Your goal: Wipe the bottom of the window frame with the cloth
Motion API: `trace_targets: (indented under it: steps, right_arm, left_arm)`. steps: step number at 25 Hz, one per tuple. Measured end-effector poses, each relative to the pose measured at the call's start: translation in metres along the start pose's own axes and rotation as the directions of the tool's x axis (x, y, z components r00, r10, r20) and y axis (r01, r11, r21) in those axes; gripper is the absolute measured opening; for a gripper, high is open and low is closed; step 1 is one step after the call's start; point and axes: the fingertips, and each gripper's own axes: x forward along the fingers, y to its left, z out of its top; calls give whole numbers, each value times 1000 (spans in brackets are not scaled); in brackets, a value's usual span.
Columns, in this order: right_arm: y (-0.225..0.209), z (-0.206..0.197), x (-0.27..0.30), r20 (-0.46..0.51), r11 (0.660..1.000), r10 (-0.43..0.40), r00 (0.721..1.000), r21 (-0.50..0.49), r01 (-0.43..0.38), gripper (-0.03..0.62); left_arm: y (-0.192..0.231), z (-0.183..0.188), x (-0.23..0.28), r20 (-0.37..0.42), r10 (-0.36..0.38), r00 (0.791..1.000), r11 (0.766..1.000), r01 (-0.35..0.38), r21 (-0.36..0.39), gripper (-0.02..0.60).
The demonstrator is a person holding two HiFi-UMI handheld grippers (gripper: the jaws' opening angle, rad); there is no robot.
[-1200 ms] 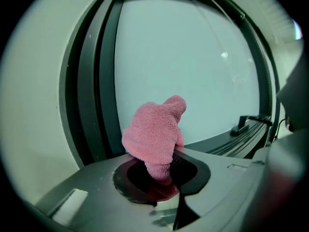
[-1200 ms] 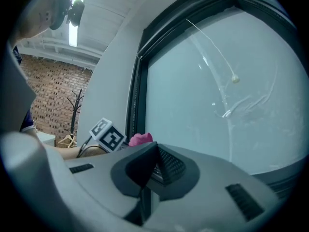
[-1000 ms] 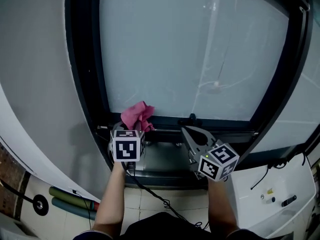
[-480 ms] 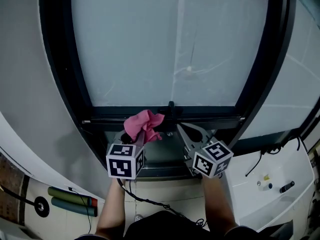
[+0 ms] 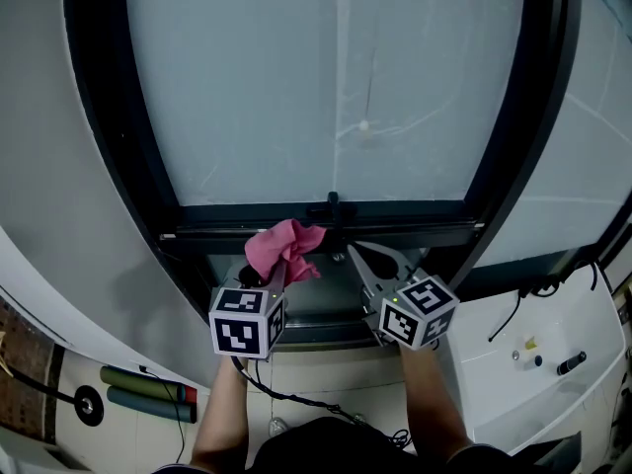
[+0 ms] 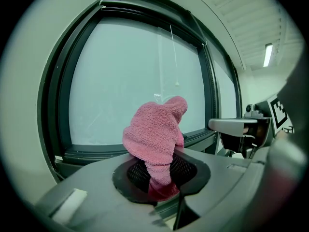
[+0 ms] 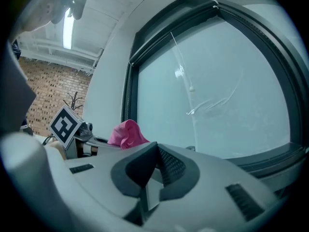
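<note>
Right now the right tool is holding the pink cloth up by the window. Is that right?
Not quite. It is the left tool, not the right one, that is holding the pink cloth up by the window. The left gripper view shows its jaws clamped on the cloth. The right tool is shut with nothing in it.

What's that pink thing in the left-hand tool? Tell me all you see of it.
It is a pink cloth of nubbly, towel-like fabric, bunched into a soft lump. The left gripper pinches its lower end between its jaws; the rest stands up, folded over on top. It is near the bottom window frame; contact is unclear.
</note>
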Motion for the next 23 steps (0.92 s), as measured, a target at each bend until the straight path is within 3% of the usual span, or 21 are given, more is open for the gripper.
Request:
trace_targets:
  steps: [23]
  right_arm:
    - [0,2,-8,6,1000,-6,1000,-6,6,0]
  left_arm:
    - [-14,0,1,4,-23,1000,1000,23,4,80]
